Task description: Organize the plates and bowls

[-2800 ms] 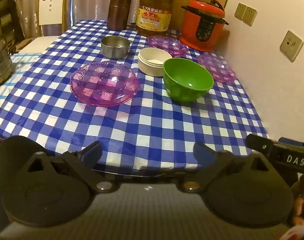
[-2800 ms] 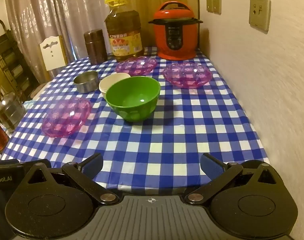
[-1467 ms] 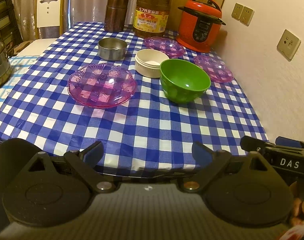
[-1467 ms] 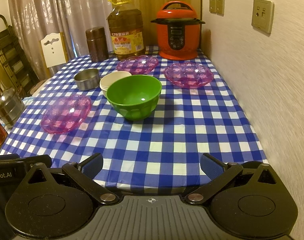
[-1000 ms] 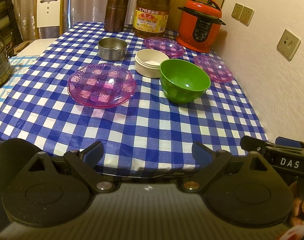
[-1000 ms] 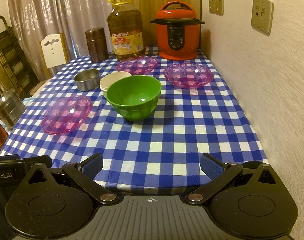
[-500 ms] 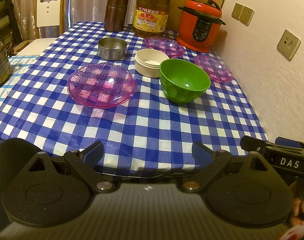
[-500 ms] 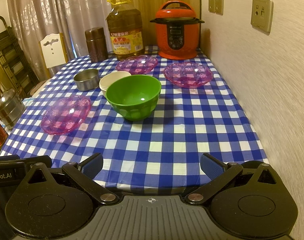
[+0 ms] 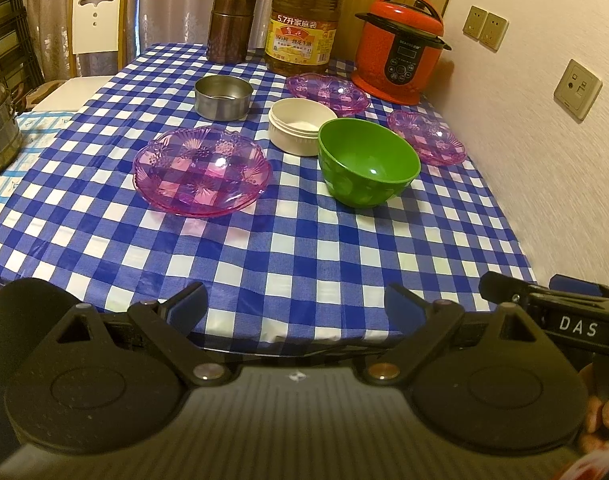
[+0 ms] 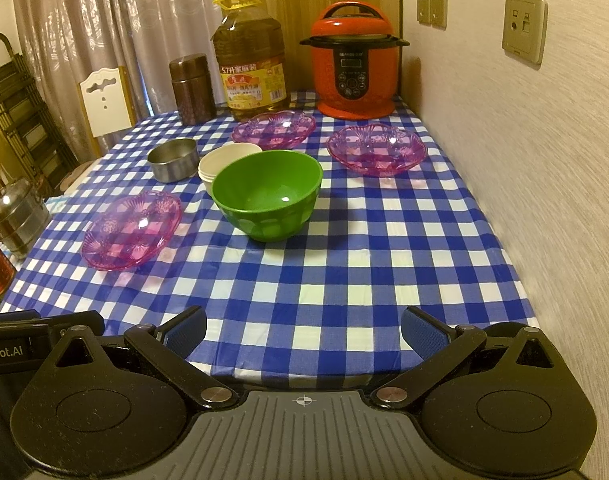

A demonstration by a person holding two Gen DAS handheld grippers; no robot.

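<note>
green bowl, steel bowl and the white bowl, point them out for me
green bowl [image 10: 264, 196], right wrist view, inner wall
steel bowl [image 9: 223, 98], left wrist view, outer side wall
white bowl [image 9: 300, 126], left wrist view, inside bottom
</note>
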